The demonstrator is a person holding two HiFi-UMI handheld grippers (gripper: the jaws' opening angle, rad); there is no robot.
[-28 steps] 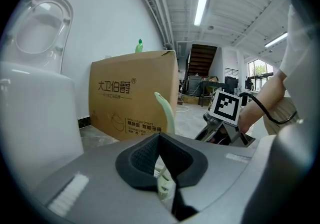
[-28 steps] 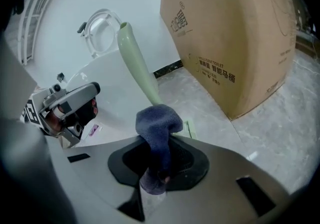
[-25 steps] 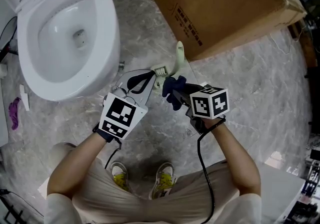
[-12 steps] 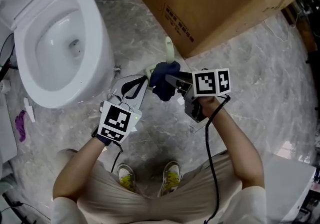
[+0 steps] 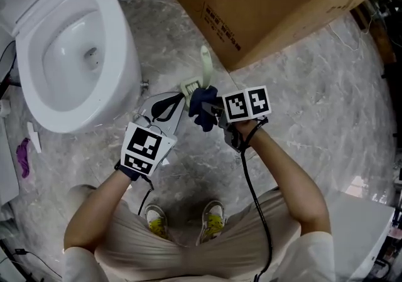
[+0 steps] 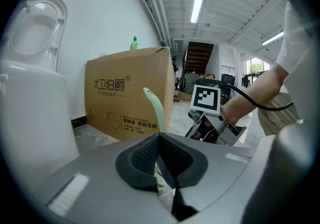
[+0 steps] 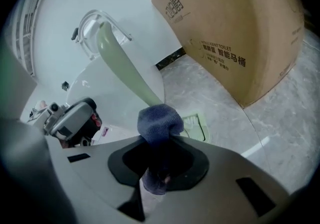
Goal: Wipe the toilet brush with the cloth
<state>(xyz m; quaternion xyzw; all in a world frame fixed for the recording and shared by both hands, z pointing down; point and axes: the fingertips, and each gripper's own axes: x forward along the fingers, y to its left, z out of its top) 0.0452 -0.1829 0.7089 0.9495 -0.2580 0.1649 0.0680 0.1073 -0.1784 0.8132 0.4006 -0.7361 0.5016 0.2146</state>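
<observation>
Navy cloth, pinched in the right gripper, has slipped back from the toilet brush, baring its head again. The left gripper stays clamped on the brush above the floor. One wiping pass looks done.

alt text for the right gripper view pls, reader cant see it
The right gripper, jaws shut on a dark blue cloth, holds it against the pale green handle of a toilet brush. Behind are a white toilet, a cardboard box and a grey marble floor.
</observation>
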